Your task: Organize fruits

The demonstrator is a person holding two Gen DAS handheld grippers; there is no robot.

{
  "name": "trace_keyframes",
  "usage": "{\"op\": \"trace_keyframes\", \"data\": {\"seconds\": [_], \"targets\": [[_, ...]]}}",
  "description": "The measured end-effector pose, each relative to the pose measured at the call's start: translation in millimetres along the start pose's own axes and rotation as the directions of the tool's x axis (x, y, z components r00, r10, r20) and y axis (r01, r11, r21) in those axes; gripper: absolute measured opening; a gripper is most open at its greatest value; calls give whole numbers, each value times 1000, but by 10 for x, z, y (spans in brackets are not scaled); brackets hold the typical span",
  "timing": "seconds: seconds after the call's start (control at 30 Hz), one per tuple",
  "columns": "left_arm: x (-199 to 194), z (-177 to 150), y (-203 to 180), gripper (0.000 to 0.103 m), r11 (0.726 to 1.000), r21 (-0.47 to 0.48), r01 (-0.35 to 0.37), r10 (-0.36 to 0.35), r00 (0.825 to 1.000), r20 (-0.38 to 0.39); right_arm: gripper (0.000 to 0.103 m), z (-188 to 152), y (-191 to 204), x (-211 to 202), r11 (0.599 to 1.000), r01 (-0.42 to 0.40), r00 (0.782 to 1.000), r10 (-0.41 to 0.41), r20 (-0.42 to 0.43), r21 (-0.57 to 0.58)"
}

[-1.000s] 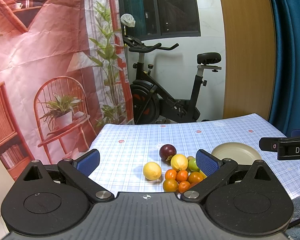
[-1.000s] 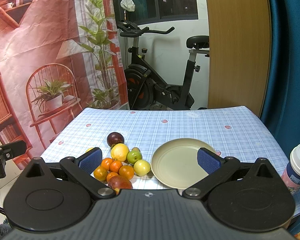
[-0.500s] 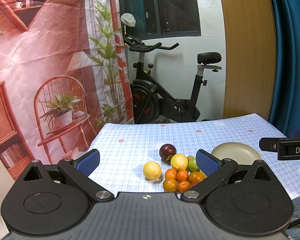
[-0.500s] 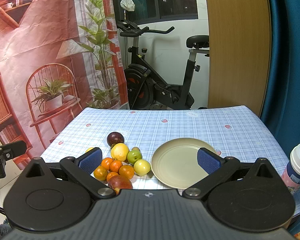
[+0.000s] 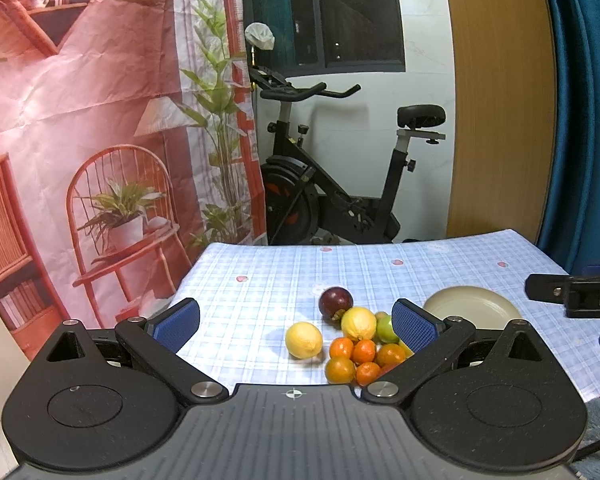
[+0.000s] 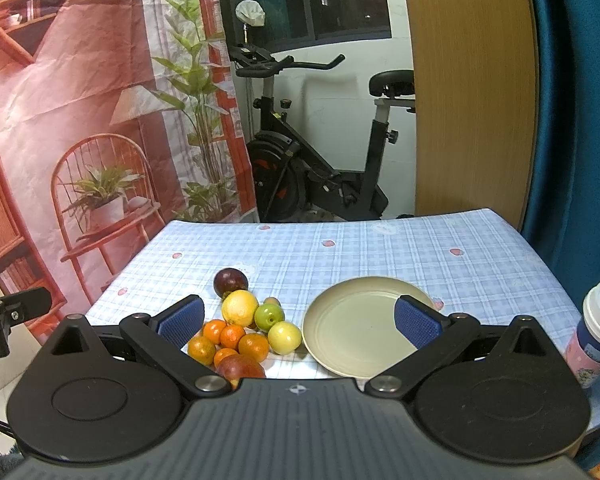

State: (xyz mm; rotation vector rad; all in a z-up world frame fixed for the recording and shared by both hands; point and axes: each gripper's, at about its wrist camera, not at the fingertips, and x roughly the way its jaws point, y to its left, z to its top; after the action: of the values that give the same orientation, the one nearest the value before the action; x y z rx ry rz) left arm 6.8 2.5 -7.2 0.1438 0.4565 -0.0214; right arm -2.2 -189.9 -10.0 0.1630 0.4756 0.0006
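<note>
Still unchanged, left claw (image 5: 296, 322) and right claw (image 6: 299, 320) both spread wide, fruit pile (image 6: 242, 330) untouched beside plate (image 6: 340, 344)

behind the desk (image 6: 380, 248) with its blue checked cloth there's a black exercise bike (image 6: 316, 176) parked against the white wall, with something white and crumpled (image 6: 250, 14) stuck on top of a post near its handlebars. dark window (image 6: 320, 0) above it. the left side is a big printed backdrop (image 6: 80, 100) (pink room scene, wicker chair, potted plants, shelves). wooden panel (image 6: 472, 88) and a deep blue curtain (image 6: 580, 120) on the right. a lidded paper cup (image 6: 598, 330) stands at the desk's right edge.
</note>
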Motion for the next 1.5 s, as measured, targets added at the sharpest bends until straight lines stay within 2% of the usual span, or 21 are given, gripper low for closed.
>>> {"op": "trace_keyframes", "data": {"seconds": [0.23,0.33,0.43,0.5,0.6,0.7,0.83,0.93,1.03,1.13,1.2,1.3,1.37,1.5], "targets": [[147,69,-38,103,997,46,-64,62,997,53,103,72,-166,84,997,-72,991,70,112,17],[233,78,-78,103,995,84,-61,55,995,79,103,109,-232,180,993,-114,975,106,197,27],[335,84,-137,102,987,128,-96,82,991,110,103,134,-290,273,982,-184,944,169,283,29],[424,100,-155,102,986,136,-99,84,990,115,103,168,-306,354,979,-199,935,179,306,34],[596,150,-146,96,989,135,-55,43,995,92,103,239,-332,520,976,-216,930,196,312,31],[801,195,-104,94,994,100,-42,36,998,59,103,310,-358,783,969,-247,938,240,248,-2],[1085,224,-99,91,997,67,-42,41,999,18,103,340,-330,1106,974,-219,960,225,168,-54],[1293,200,-62,86,999,35,39,-37,998,-43,103,282,-303,1295,977,-201,970,209,128,-74],[1438,99,-21,83,999,-11,49,-49,995,-86,103,157,-260,1435,979,-186,977,193,91,-78],[1449,-95,-15,83,1000,-17,22,-23,997,-70,103,-4,-212,1461,989,-122,987,130,97,-80],[1433,-217,-36,83,999,-24,39,-41,997,-71,103,-84,-232,1461,992,-119,989,123,84,-44],[1434,-352,-44,83,991,-58,123,-127,989,-71,103,-182,-246,1415,993,-105,991,108,74,-49],[1422,-423,3,83,975,-114,190,-200,977,-73,103,-239,-246,1372,993,-105,991,109,78,-56],[1429,-482,-23,89,978,-123,166,-176,981,-80,103,-358,-180,1359,989,-117,990,123,65,-95]]}}
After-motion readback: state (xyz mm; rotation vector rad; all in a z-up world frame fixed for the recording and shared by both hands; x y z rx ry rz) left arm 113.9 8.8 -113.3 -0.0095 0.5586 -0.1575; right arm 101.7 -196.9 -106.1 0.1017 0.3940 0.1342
